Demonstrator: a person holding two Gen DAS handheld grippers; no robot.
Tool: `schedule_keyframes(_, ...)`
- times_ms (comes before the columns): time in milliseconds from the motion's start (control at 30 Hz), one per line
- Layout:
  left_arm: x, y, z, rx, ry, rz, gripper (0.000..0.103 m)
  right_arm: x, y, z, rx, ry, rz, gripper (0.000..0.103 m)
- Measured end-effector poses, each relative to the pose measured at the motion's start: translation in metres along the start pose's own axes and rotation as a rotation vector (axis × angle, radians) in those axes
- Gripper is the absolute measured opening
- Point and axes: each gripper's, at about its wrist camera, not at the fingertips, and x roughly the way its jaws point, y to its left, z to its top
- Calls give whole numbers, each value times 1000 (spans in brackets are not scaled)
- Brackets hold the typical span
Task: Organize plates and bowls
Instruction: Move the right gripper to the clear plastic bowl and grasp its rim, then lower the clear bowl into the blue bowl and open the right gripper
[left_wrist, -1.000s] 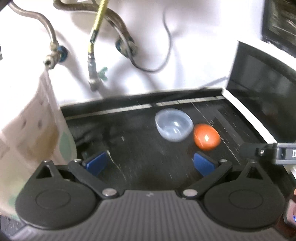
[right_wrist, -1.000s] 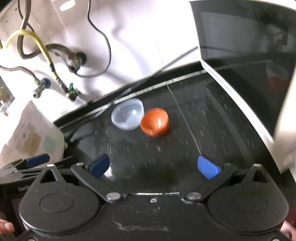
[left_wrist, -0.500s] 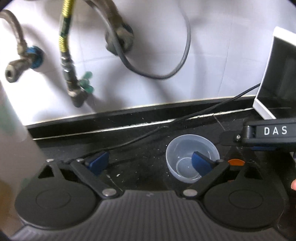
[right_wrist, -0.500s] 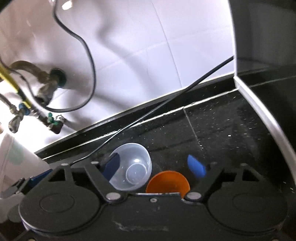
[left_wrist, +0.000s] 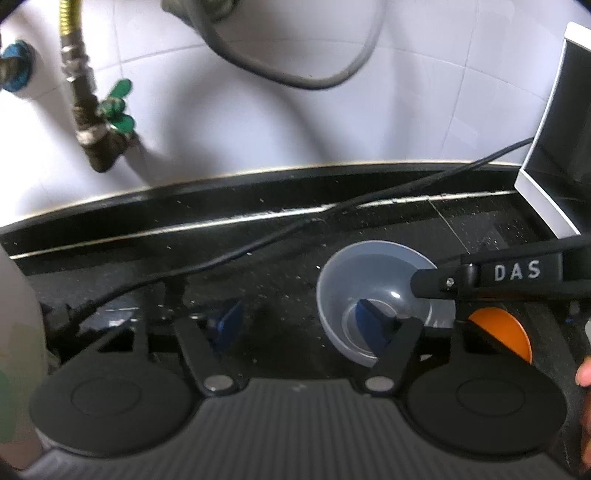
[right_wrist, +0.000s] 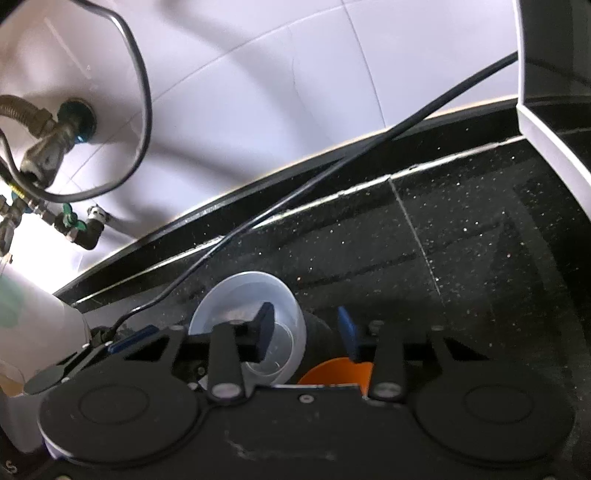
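Clear bowl (left_wrist: 373, 291) on counter (left_wrist: 280, 295), second bowl (left_wrist: 506, 332) just right of it; cable (left_wrist: 258, 247) behind both, microwave (left_wrist: 565, 147) far right.

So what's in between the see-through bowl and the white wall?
Behind the clear bowl there is bare black counter, then a thin black cable lying across it before the wall. The left wrist view shows it best.

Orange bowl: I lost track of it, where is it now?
The orange plastic bowl sits on the black speckled counter, immediately right of the translucent plastic bowl, low in both wrist views.
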Motion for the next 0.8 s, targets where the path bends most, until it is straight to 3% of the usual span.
schedule_keyframes(167, 5, -5, -2, 2, 26, -33, 43, 5, 3, -3, -7, 1, -1, 13)
schedule_keyframes(300, 7, -7, -4, 12, 59, -72, 20, 5, 6, -5, -21, -1, 1, 6)
schedule_keyframes(533, -8, -3, -2, 11, 50, -53, 16, -4, 19, -6, -43, -15, 2, 6)
schedule_keyframes(800, -54, 3, -2, 22, 36, -61, 16, -40, 39, -23, -71, -22, -7, 6)
